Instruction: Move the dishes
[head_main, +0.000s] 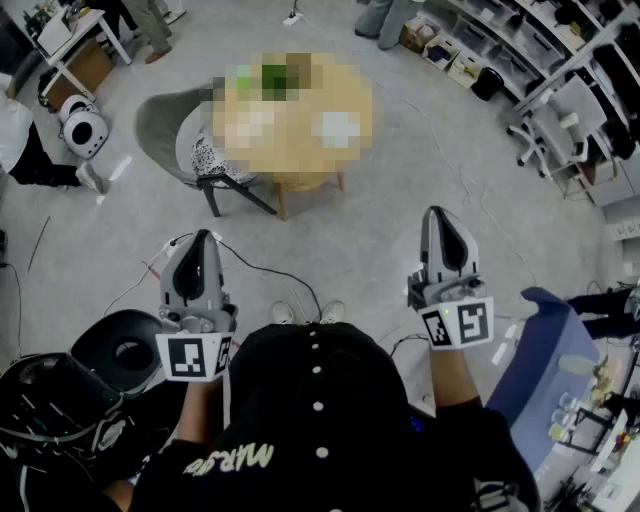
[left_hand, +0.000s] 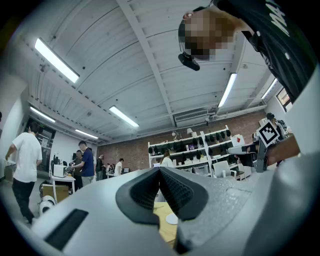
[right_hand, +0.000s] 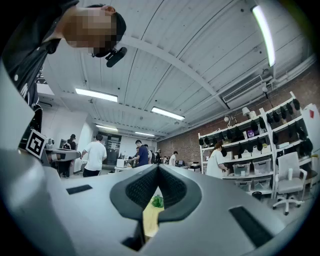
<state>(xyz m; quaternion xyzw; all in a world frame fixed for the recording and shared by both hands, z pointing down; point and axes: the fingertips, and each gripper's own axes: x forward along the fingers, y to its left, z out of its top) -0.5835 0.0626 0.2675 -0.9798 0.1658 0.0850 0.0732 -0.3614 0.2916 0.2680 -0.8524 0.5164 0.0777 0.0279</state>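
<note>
A round wooden table stands ahead of me on the concrete floor, and a mosaic patch hides most of its top. In the left gripper view a white plate lies on the table, seen below the jaws. The right gripper view shows a strip of table with a green plant on it. My left gripper is shut and empty, held at waist height well short of the table. My right gripper is likewise shut with nothing in it.
A grey chair stands at the table's left side. A blue chair is at my right and a black round seat at my left. Cables run over the floor. Shelves line the far right; several people stand in the room.
</note>
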